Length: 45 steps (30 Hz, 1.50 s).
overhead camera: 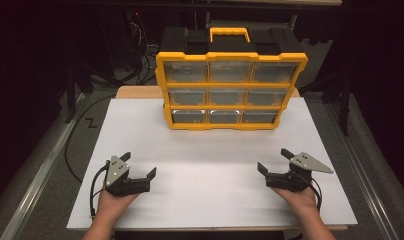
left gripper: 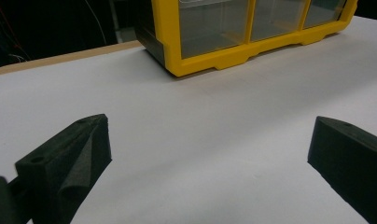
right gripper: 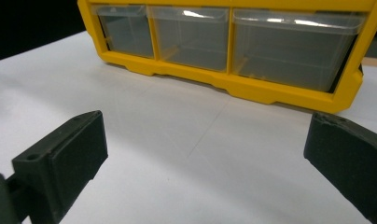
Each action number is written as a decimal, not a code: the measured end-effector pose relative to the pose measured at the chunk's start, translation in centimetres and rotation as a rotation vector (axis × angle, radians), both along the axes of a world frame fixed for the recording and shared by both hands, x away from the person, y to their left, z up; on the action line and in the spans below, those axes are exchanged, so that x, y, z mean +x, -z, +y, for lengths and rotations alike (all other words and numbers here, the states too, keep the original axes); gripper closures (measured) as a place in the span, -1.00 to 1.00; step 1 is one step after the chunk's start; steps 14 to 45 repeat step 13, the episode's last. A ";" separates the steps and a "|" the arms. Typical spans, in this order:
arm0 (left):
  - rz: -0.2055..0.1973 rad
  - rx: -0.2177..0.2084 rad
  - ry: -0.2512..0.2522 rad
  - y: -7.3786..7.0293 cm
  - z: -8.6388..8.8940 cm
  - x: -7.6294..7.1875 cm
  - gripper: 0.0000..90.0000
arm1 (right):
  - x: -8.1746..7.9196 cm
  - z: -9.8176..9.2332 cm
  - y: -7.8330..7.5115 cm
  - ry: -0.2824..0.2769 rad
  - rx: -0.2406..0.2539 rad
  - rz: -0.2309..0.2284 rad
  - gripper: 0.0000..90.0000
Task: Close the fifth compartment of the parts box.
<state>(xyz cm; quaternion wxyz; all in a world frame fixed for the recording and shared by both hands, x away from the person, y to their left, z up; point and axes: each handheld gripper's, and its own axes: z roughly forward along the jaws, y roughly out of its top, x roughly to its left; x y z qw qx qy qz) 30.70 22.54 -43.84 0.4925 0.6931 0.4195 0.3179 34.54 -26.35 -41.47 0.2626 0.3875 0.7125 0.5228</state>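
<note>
Left gripper (overhead camera: 139, 165), held in the person's left hand (overhead camera: 113, 199), rests low over the white table board (overhead camera: 205, 165); its jaws stand wide apart with nothing between them. Ahead of it and toward its right, well apart, stands a yellow-framed drawer organizer (overhead camera: 231, 89) with three rows of three clear drawers and a yellow carry handle (overhead camera: 229, 33) on top. Right gripper (overhead camera: 273, 161), held in the right hand (overhead camera: 300, 196), mirrors the first: jaws spread, empty, the organizer ahead and toward its left, its bottom drawer row (right gripper: 233, 42) facing the gripper.
</note>
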 end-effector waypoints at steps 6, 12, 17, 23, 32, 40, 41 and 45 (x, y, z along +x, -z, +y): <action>0.002 0.002 0.002 0.0 -0.1 0.0 -1.00 | 0.1 -0.3 0.3 0.033 -0.008 -0.010 -0.98; 0.000 -0.001 -0.002 0.0 -0.1 -0.1 -1.00 | 0.2 -0.3 0.5 0.041 -0.030 -0.001 -0.98; 0.000 -0.001 -0.002 0.0 -0.1 -0.1 -1.00 | 0.2 -0.3 0.5 0.041 -0.030 -0.001 -0.98; 0.000 -0.001 -0.002 0.0 -0.1 -0.1 -1.00 | 0.2 -0.3 0.5 0.041 -0.030 -0.001 -0.98; 0.000 -0.001 -0.002 0.0 -0.1 -0.1 -1.00 | 0.2 -0.3 0.5 0.041 -0.030 -0.001 -0.98; 0.000 -0.001 -0.002 0.0 -0.1 -0.1 -1.00 | 0.2 -0.3 0.5 0.041 -0.030 -0.001 -0.98; 0.000 -0.001 -0.002 0.0 -0.1 -0.1 -1.00 | 0.2 -0.3 0.5 0.041 -0.030 -0.001 -0.98; 0.000 -0.001 -0.002 0.0 -0.1 -0.1 -1.00 | 0.2 -0.3 0.5 0.041 -0.030 -0.001 -0.98</action>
